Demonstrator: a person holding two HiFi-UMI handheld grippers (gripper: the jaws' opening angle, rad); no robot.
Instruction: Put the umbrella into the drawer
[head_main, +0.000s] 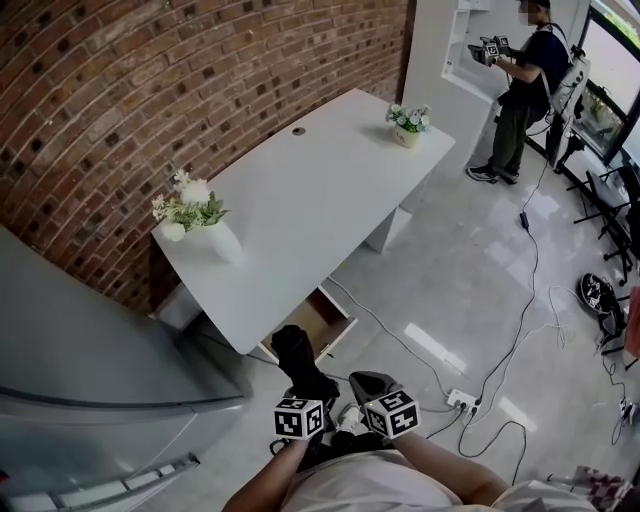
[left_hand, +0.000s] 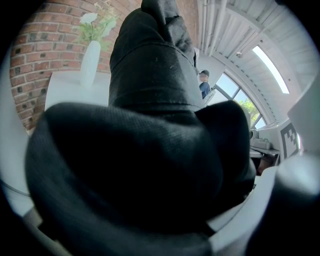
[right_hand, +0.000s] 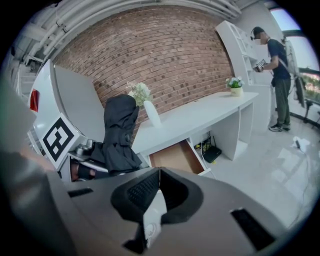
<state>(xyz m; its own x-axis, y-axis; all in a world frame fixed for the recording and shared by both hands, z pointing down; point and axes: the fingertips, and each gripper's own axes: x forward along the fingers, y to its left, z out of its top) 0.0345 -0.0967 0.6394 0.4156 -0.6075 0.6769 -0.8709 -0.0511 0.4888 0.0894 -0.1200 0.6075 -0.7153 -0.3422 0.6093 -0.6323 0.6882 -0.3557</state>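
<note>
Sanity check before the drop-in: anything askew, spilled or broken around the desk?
Nothing spilled or damaged. The drawer hangs open under the desk, as the task needs. The only clutter is loose cables and a power strip sprawled across the floor, right of the drawer.

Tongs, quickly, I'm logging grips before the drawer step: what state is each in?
Left tongs: closed on the black umbrella.
Right tongs: closed, nothing between them.

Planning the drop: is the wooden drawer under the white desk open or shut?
Open: the wooden drawer is pulled out from under the white desk, its bare brown bottom showing.
</note>
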